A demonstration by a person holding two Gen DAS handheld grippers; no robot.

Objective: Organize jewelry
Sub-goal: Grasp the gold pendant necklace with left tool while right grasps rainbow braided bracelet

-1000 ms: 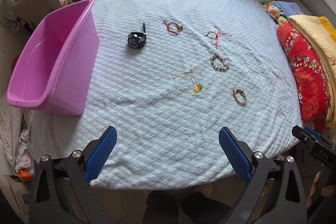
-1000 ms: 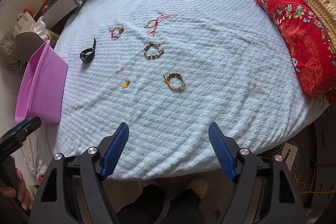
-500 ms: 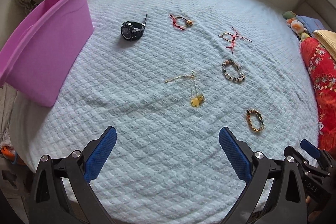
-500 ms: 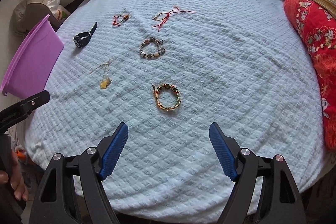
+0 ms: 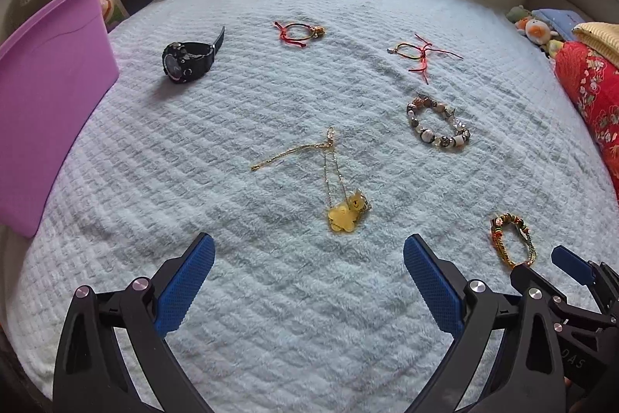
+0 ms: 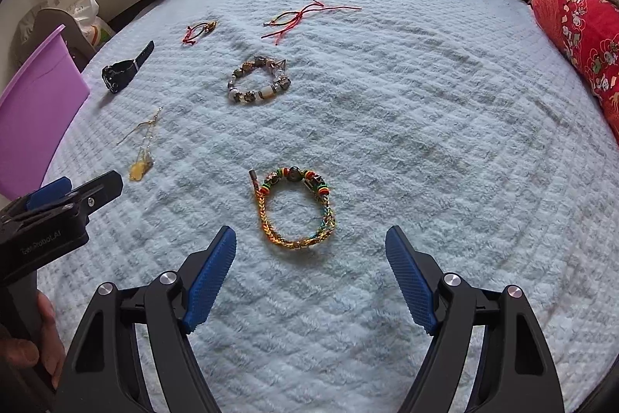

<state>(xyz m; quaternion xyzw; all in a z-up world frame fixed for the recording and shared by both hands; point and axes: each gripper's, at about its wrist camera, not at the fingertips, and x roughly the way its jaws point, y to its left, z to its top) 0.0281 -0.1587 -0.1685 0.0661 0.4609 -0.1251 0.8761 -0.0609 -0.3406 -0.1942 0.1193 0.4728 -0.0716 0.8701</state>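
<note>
a: any writing to read?

b: only faint pale lettering on the left gripper (image 6: 58, 188) body in the right wrist view, too small to read, and a mark like "das" on the right gripper (image 5: 572, 264) body at the left view's edge.

a: what is cut off or unclear?

b: the purple tub (image 5: 46, 72) runs off the left edge. small charms on the beaded bracelet (image 5: 437, 126) blur together. a hand (image 6: 27, 339) shows only partly at the lower left.

a: and the claws?

b: both spread wide, blue pads apart, nothing between them. the right one (image 6: 309, 254) hangs over the pale blue bedspread (image 6: 445, 126), the woven bracelet (image 6: 296, 209) just beyond its tips, centred. the left one (image 5: 309, 262) has the yellow pendant necklace (image 5: 344, 208) just beyond its tips. farther off lie a black watch (image 5: 185, 60) and two red cord bracelets (image 5: 300, 31), (image 5: 419, 55).
</note>
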